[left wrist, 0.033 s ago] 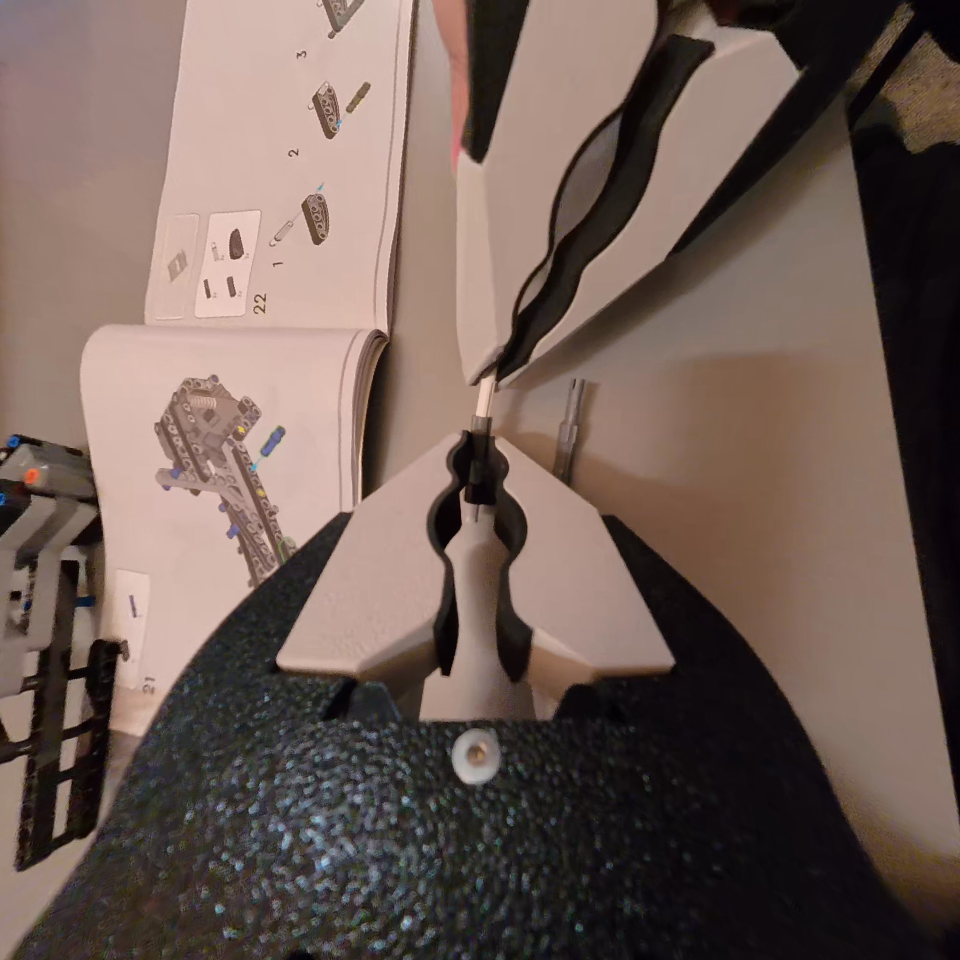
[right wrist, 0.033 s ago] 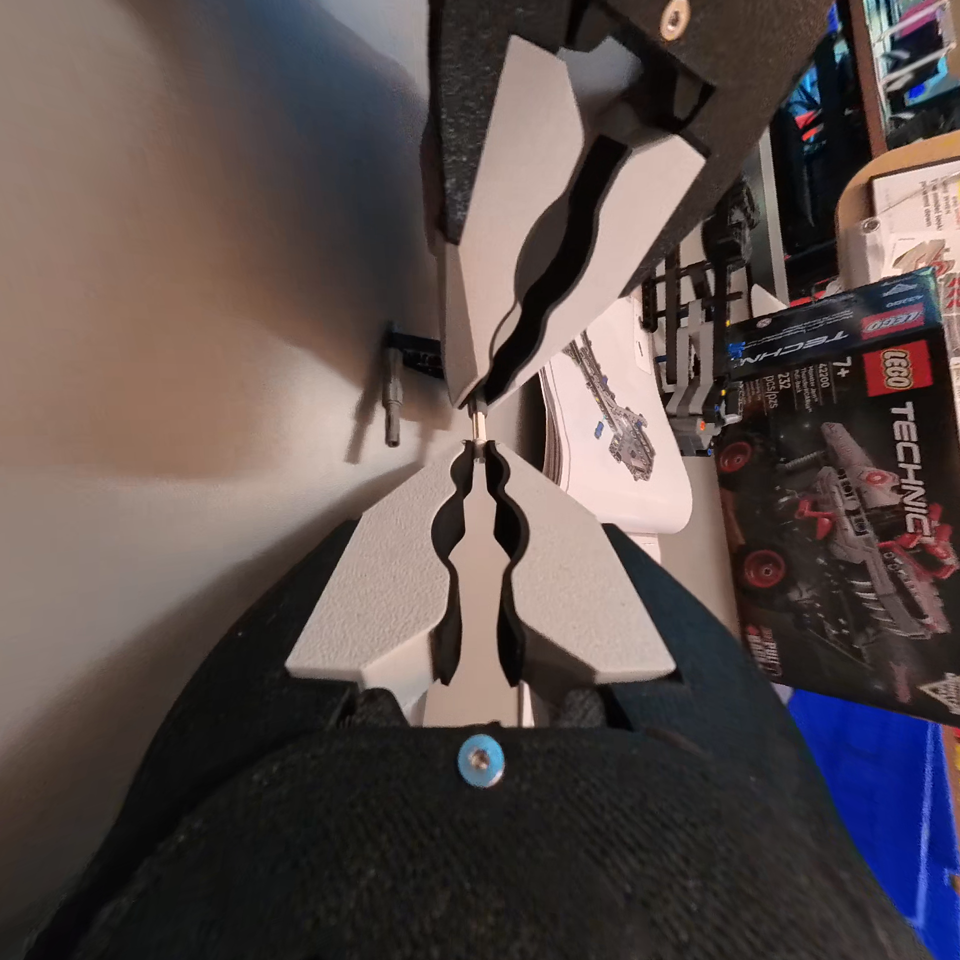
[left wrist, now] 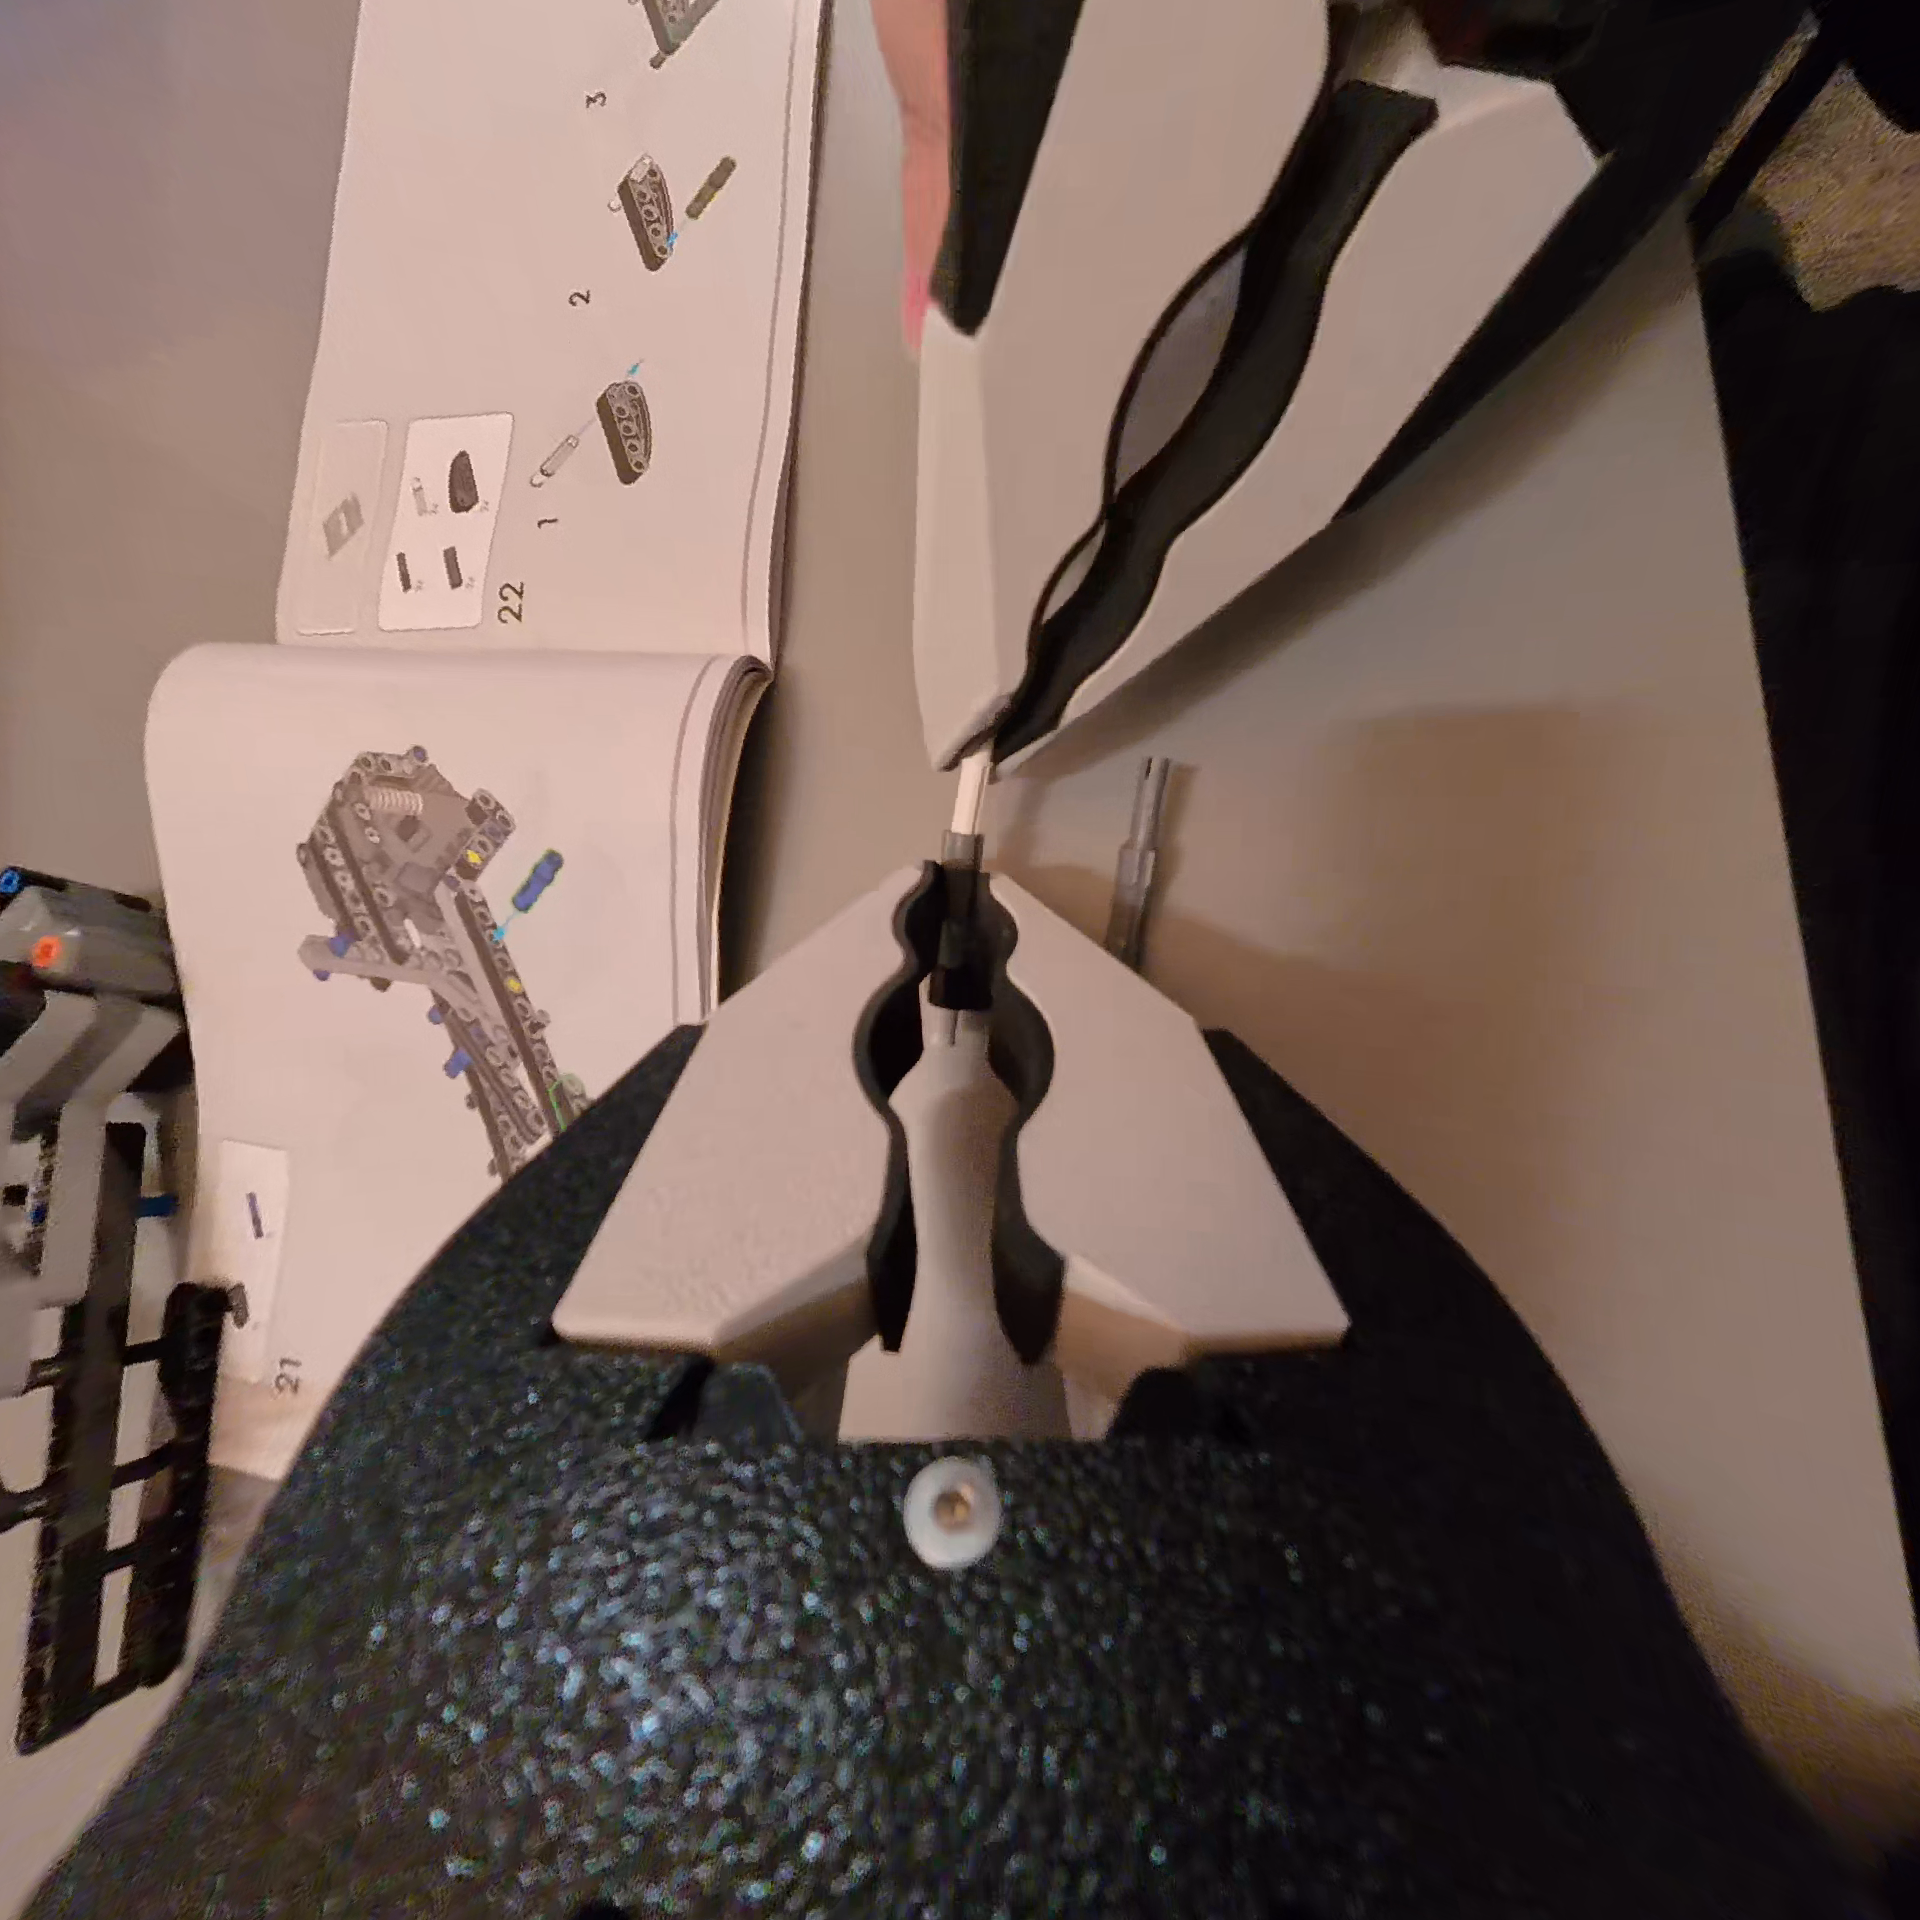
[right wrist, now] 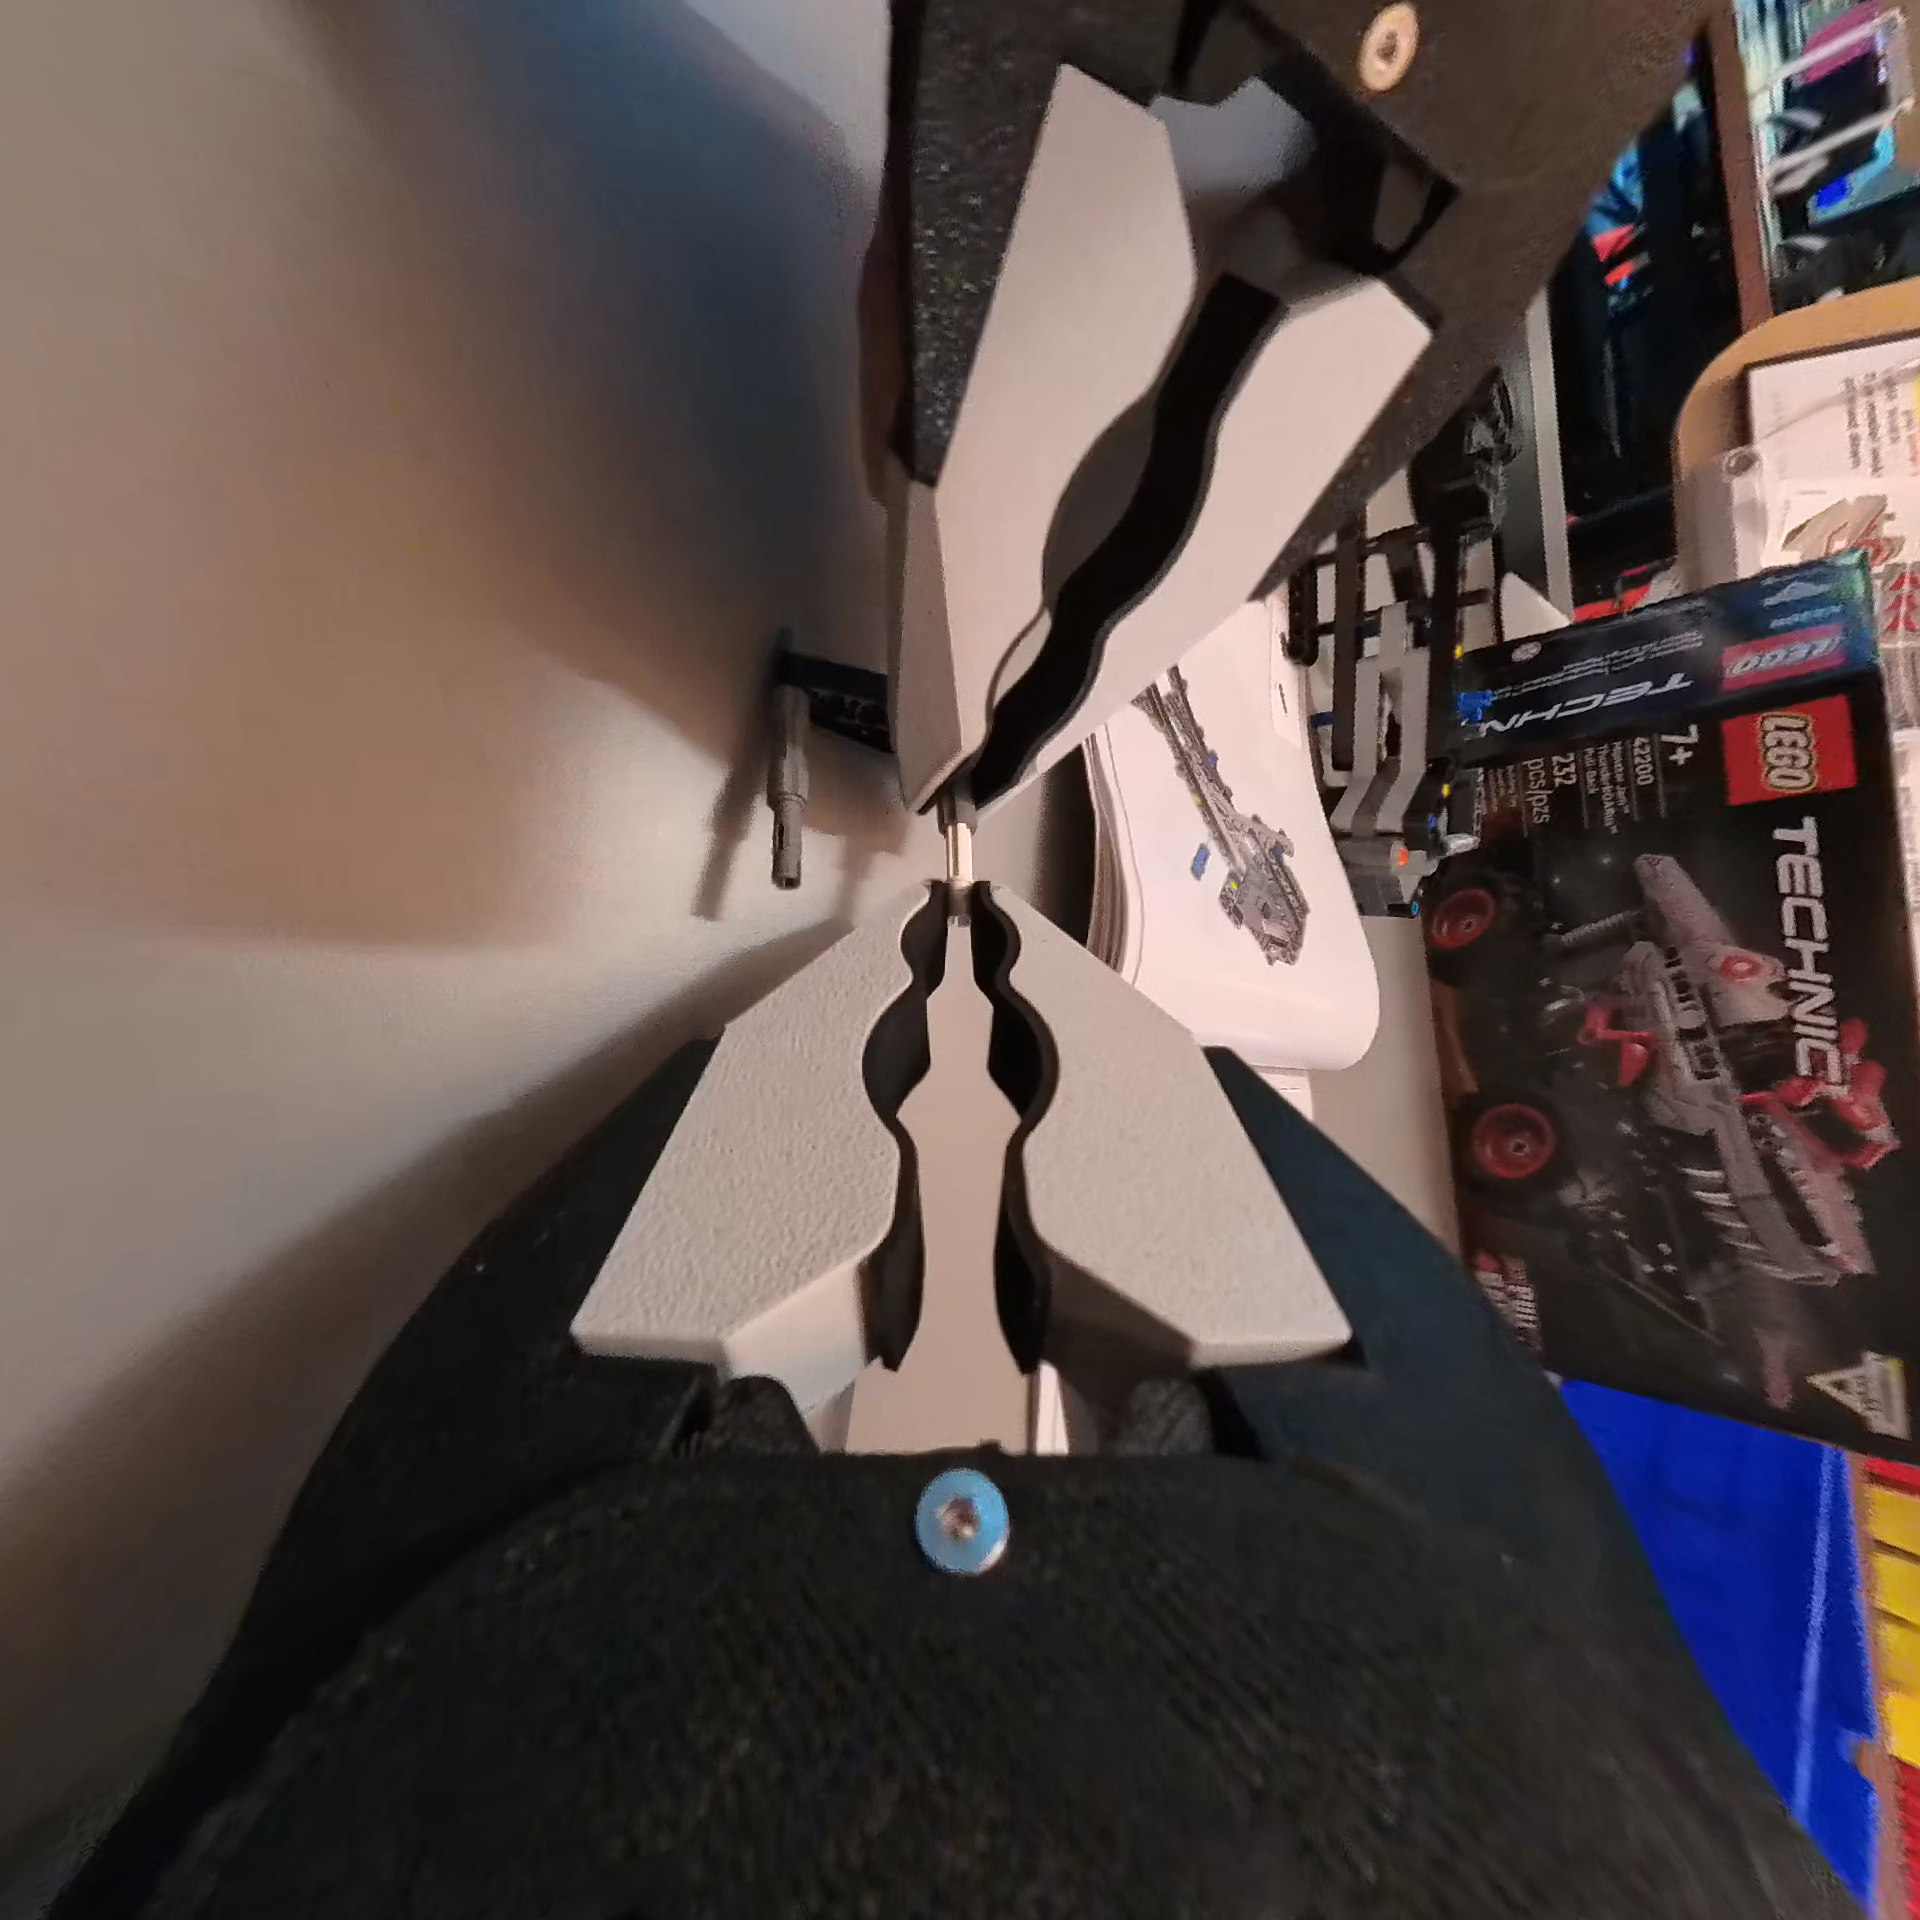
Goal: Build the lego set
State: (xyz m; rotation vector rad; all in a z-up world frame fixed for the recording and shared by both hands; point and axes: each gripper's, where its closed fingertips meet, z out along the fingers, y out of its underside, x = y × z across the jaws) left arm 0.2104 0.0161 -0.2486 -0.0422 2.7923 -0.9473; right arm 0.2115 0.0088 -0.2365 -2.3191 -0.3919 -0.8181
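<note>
From the left wrist view, the left gripper pinches a small black plastic connector piece with a thin white pin standing out of it. The right gripper clamps that pin's far end. An open paper instruction booklet lies left on the pale grey tabletop.

From the right wrist view, the right gripper nips the pin; a grey axle piece lies beside, a printed cardboard box right.
</note>
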